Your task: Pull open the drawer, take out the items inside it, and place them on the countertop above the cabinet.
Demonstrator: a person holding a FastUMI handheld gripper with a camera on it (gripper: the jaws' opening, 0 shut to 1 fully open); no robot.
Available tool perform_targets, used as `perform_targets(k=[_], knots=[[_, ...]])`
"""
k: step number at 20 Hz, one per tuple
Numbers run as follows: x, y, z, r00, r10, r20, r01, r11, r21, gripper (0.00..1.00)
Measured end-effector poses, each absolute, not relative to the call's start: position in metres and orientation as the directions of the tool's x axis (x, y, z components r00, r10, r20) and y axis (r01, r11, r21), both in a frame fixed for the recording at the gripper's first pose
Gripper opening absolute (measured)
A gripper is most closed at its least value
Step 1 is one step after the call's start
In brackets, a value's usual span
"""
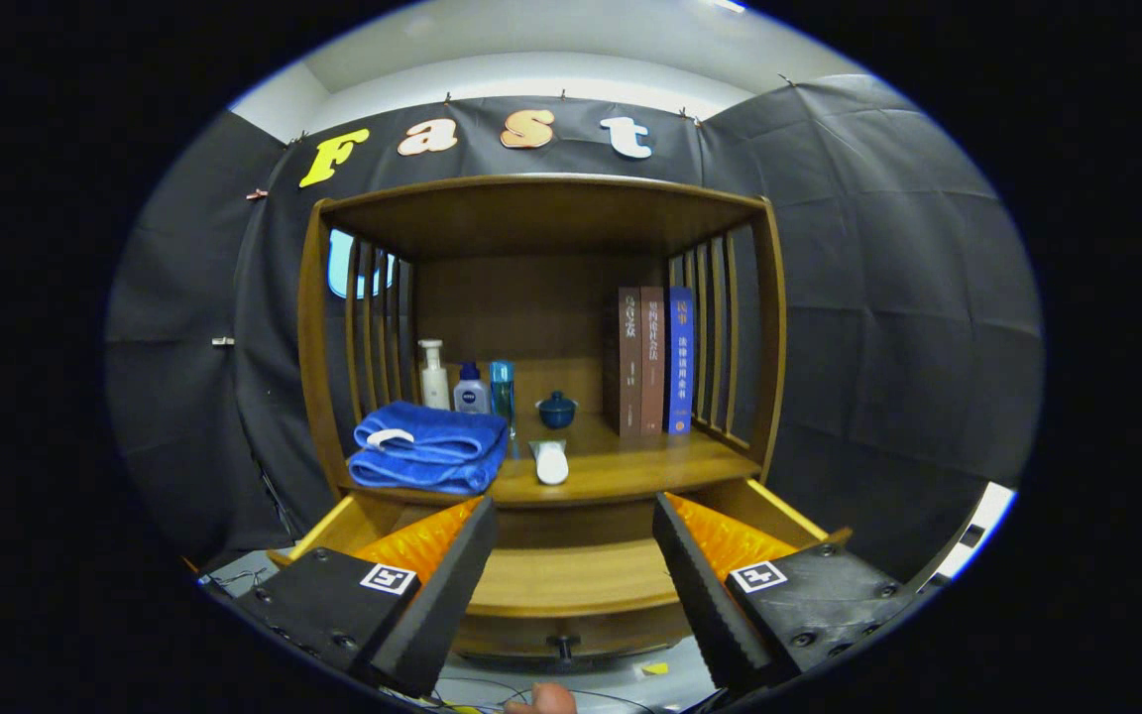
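1. The tool (571,575) hangs with its fingers spread wide and nothing between them; they frame the pulled-out drawer (571,580) just ahead.
2. The drawer stands open below the surface (630,468); the part of its wooden floor seen between the fingers looks bare, though the fingers hide both of its sides.
3. Beyond the fingers, the wooden surface carries a folded blue towel (429,448) ahead of the left finger, and a small white item (551,461) just beside it, near the front edge.
4. Further back stand a white pump bottle (432,375), a small blue-capped bottle (471,390) and a slim blue bottle (502,392), close together.
5. A little blue lidded pot (557,409) sits near the middle; three upright books (652,361) lean at the slatted side ahead of the right finger.
6. Black cloth (888,297) walls the booth around the cabinet (536,213), with a pale ceiling above.
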State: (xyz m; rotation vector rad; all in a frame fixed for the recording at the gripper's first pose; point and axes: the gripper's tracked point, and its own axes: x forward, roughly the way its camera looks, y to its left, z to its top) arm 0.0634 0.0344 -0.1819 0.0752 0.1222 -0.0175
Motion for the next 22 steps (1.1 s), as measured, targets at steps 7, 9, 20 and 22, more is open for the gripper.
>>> perform_targets(k=[7, 9, 20, 22], knots=[[0.045, 0.041, -0.273, 0.990, 0.026, -0.138, -0.014, 0.996, 0.084, 0.99], [0.046, 0.046, -0.294, 0.988, 0.040, -0.150, -0.025, 0.995, 0.101, 0.99], [0.051, 0.066, -0.342, 0.976, 0.108, -0.189, -0.084, 0.988, 0.128, 0.99], [0.050, 0.067, -0.343, 0.975, 0.118, -0.190, -0.100, 0.990, 0.103, 0.99]])
